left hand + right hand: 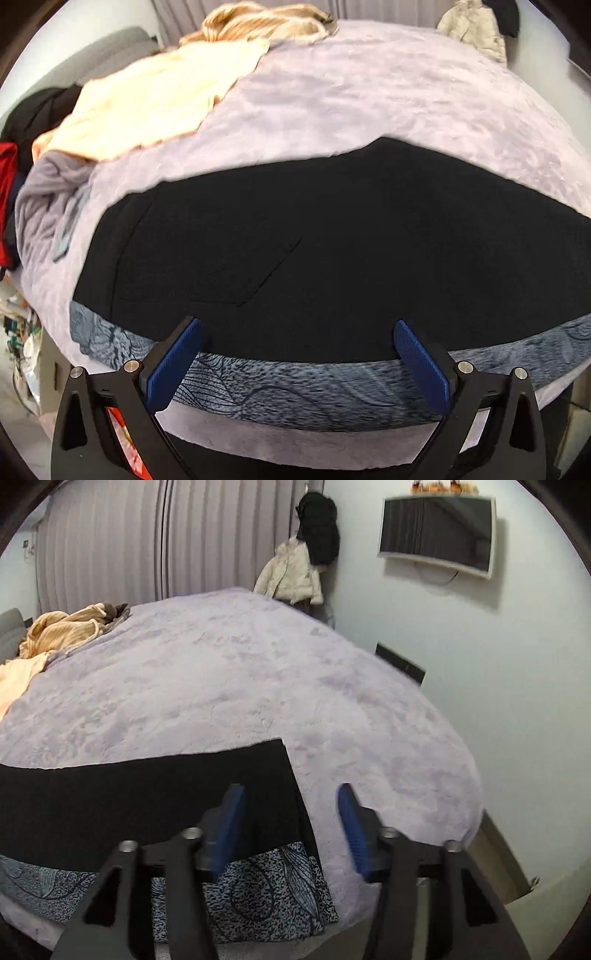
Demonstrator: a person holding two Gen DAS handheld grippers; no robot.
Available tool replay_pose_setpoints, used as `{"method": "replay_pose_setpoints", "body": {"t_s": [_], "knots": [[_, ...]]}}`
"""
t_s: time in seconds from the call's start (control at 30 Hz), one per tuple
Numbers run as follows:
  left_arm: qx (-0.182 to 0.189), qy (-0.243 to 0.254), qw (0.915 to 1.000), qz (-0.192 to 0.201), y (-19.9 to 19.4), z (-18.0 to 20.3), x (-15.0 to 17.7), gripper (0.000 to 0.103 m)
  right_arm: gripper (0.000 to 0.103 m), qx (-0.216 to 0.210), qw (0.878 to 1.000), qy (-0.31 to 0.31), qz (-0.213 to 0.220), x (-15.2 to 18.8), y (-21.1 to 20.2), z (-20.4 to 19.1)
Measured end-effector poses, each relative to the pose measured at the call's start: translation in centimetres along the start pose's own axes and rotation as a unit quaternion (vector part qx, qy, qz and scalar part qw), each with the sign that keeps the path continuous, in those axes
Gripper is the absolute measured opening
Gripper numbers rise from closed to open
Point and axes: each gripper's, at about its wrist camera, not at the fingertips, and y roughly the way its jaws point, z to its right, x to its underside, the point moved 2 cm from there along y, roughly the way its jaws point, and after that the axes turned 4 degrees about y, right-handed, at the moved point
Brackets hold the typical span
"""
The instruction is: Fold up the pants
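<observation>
A bed (369, 96) (lilac plush cover) carries black pants (295, 240), a patterned cloth (266, 893), a peach towel (147, 110).

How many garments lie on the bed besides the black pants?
3: a patterned blue-grey piece under the pants' near edge, a peach one far left, a tan ribbed one beyond it. Others may be hidden.

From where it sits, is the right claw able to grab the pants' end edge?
Probably yes: the open right claw straddles the black pants end edge, nothing between.

Pants (314, 236) on bed (369, 99), clothes pile (258, 20) behind.
</observation>
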Motion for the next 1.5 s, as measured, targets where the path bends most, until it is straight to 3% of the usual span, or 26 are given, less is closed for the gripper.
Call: {"method": "replay_pose_setpoints", "body": {"t_s": [0.07,0.17,0.23,0.33,0.5,0.6,0.67,0.77,0.83,0.93,1.0,1.07,1.17,1.23,1.33,1.43,1.5], "knots": [[0.025,-0.017,0.9995,-0.002,0.7,-0.7,0.1,0.103,0.080,-0.053,0.997,-0.047,0.006,0.4,-1.3,-4.4],[0.002,-0.014,0.9996,0.022,-0.4,-1.4,-0.1,0.103,0.080,-0.140,0.985,-0.095,-0.039,2.3,-0.8,-11.0],[-0.016,-0.019,0.9991,0.035,-0.8,-2.9,0.1,0.103,0.080,-0.163,0.975,-0.119,-0.087,4.5,0.9,-14.5],[-0.028,-0.053,0.9979,0.025,0.3,-6.3,0.6,0.103,0.083,-0.143,0.980,-0.129,-0.060,5.3,1.2,-16.0],[0.066,-0.136,0.9883,0.020,2.2,-13.0,2.5,0.103,0.093,-0.146,0.979,-0.119,-0.075,4.9,2.0,-15.1],[0.078,-0.175,0.9813,0.016,1.8,-16.1,3.1,0.103,0.093,-0.141,0.978,-0.127,-0.082,4.7,2.1,-15.3],[0.097,-0.209,0.9721,0.044,0.6,-18.6,2.0,0.103,0.093,-0.132,0.979,-0.127,-0.092,4.2,2.0,-15.7],[0.061,-0.239,0.9676,0.052,1.1,-21.5,-1.8,0.103,0.093,-0.130,0.978,-0.135,-0.088,3.7,1.8,-17.0],[0.030,-0.237,0.9700,0.043,3.0,-22.3,-4.8,0.103,0.093,-0.129,0.977,-0.146,-0.082,3.4,1.7,-18.2],[-0.053,-0.230,0.9714,-0.026,7.7,-23.3,-6.5,0.103,0.093,-0.125,0.976,-0.161,-0.076,3.0,1.4,-19.6],[-0.018,-0.254,0.9663,-0.040,9.7,-26.2,-4.1,0.103,0.093,-0.128,0.976,-0.162,-0.074,2.8,1.0,-19.7],[0.006,-0.282,0.9588,-0.036,9.3,-27.0,-2.8,0.103,0.093,-0.126,0.977,-0.155,-0.075,2.6,0.4,-19.7],[-0.010,-0.293,0.9561,-0.012,5.9,-26.1,0.2,0.103,0.094,-0.144,0.977,-0.140,-0.074,2.3,-1.1,-20.4],[0.024,-0.294,0.9552,0.014,3.1,-24.4,1.3,0.103,0.094,-0.171,0.973,-0.138,-0.072,2.0,-1.9,-21.8],[0.051,-0.238,0.9698,0.020,1.0,-18.3,1.9,0.103,0.094,-0.238,0.952,-0.174,-0.076,2.8,-2.8,-26.8],[0.089,-0.136,0.9865,0.023,-0.3,-10.5,1.4,0.103,0.094,-0.278,0.929,-0.233,-0.072,4.8,-3.4,-30.7],[0.098,-0.076,0.9922,0.014,-0.2,-6.3,1.2,0.103,0.094,-0.268,0.924,-0.264,-0.067,6.2,-3.3,-31.4]]}}
